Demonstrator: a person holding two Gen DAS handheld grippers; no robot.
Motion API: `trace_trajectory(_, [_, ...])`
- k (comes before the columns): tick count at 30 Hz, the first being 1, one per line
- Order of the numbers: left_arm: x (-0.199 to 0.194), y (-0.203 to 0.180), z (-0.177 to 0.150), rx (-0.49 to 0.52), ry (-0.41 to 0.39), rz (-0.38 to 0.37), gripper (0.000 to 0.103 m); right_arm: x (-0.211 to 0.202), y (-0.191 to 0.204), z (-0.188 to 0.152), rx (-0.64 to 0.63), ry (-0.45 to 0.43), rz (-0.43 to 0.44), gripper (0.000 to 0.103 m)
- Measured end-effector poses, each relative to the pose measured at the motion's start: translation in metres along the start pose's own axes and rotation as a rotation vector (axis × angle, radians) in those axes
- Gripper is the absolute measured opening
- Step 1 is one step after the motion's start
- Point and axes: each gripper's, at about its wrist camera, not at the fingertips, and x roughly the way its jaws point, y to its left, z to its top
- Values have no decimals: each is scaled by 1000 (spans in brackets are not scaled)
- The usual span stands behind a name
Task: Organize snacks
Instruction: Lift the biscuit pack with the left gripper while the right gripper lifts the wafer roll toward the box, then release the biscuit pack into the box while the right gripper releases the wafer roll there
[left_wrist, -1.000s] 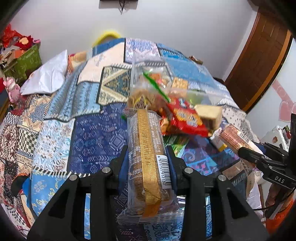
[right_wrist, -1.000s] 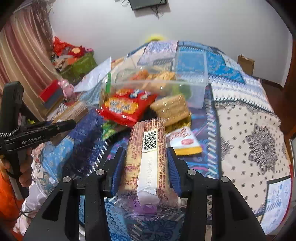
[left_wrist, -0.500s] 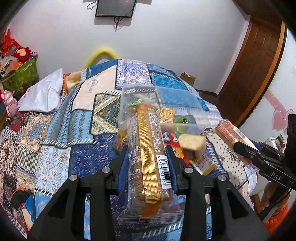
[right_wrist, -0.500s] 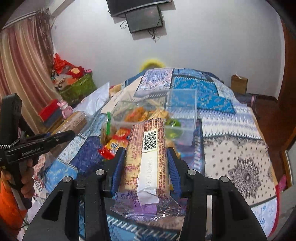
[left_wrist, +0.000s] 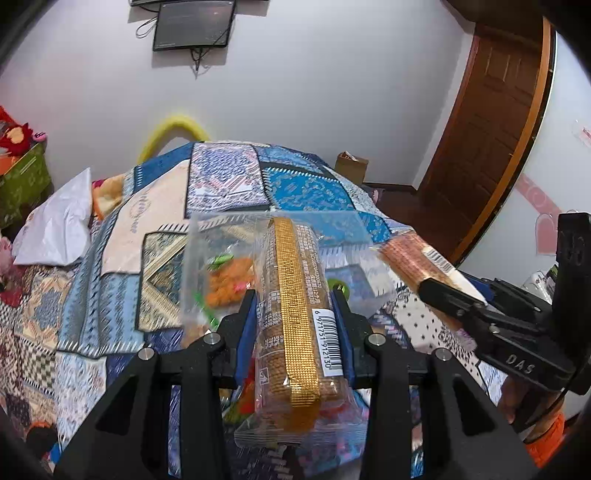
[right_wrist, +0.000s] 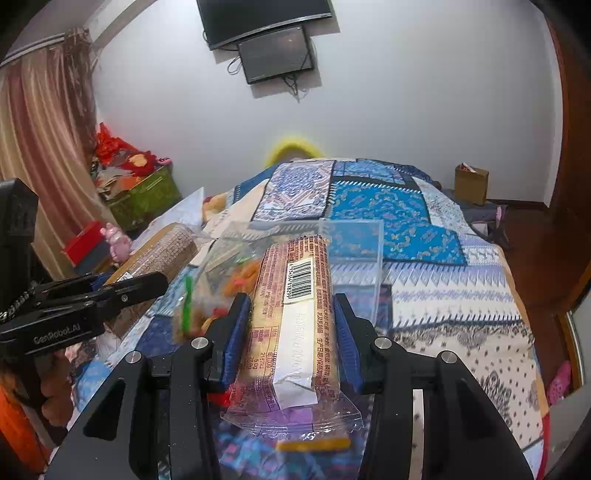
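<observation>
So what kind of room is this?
Most likely a bedroom: a big bed under a patchwork quilt, a white pillow at its side, a screen on the wall.

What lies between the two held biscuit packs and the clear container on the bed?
Nothing visible. Left pack and right pack are held up in front of the clear container, its top open, snacks already inside.

Bedroom with a quilted bed

White wall (right_wrist: 406, 110) carries a screen (right_wrist: 275, 55); a patchwork quilt (right_wrist: 388, 206) covers the bed, a curtain (right_wrist: 40, 155) hangs left, a wooden door (left_wrist: 491, 147) stands right.
</observation>
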Motion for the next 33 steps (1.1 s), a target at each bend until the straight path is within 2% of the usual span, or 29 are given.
trace_trajectory(10, [64,-8,27,9,50,-14,38,44,-26,15,26,24,-56,42])
trace_trajectory(19, [118,-10,44,14,118,12,38,82,-36,20,28,77,-76,42])
trace_trajectory(33, [179,5,43,-44,251,39,38,118,-37,18,-52,157,-120,42])
